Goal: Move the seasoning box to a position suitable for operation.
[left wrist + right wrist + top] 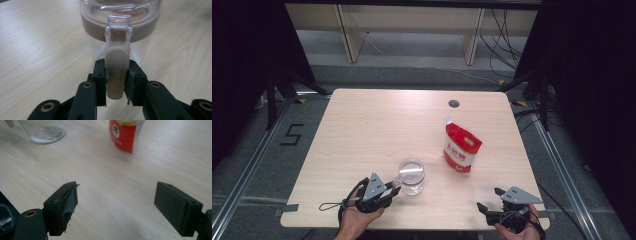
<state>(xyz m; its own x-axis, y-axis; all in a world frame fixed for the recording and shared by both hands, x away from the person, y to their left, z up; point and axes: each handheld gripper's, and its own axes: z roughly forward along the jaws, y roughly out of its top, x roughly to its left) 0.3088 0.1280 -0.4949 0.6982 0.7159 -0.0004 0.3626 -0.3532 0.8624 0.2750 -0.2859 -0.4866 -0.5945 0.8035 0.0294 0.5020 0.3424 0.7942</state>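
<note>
Now your left gripper (117,75) has its jaws closed on the jar (412,176) clasp (116,72), which points straight down, near the bench's (377,125) front edge; your right gripper (116,207) waits with jaws open.

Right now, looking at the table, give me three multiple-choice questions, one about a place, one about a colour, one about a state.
1. Where does the red and white spouted pouch stand from the clear plastic jar with a beige latch in the high view?
A left B right C behind
2. The latch tab is
A beige B blue C green
3. The left claw is
A open B shut on the tab C holding the pouch

B: the pouch stands right of the jar.
A: the tab looks beige.
B: the pads press both sides.
</note>
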